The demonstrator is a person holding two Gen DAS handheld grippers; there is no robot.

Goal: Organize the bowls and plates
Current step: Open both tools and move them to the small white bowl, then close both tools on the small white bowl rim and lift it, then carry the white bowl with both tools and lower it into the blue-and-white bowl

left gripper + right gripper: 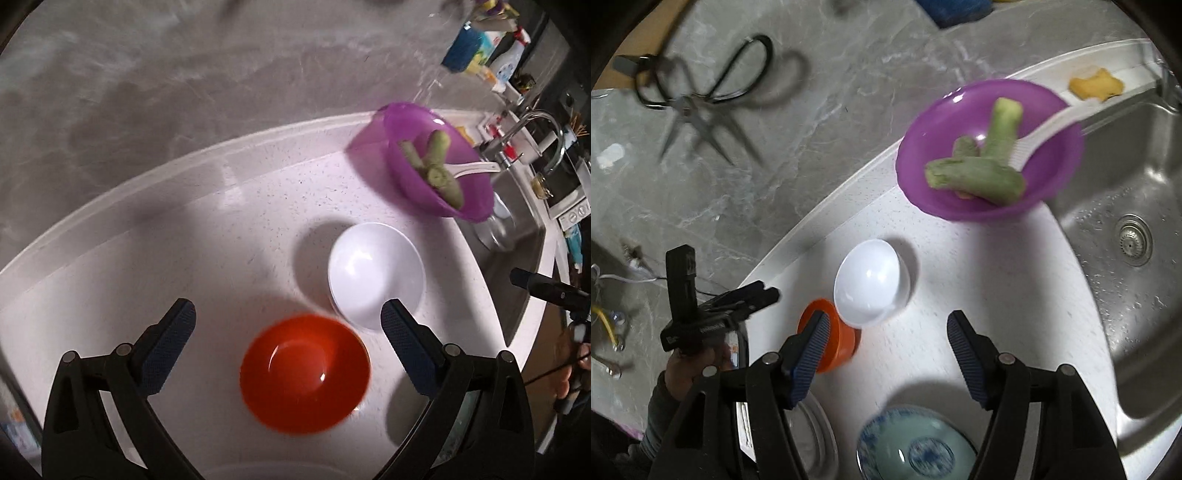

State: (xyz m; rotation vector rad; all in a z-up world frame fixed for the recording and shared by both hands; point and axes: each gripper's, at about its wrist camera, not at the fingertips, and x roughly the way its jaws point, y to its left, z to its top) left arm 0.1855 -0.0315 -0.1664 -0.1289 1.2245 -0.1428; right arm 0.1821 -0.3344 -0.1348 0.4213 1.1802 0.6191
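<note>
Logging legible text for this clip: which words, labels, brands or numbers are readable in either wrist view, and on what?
None can be read.
Packages and bottles at the counter's far end: printing too blurred.
Appliance panel beyond the sink: markings too small.
Left gripper body, seen from the right wrist: white lettering illegible.
Blue-patterned bowl: decoration only.
</note>
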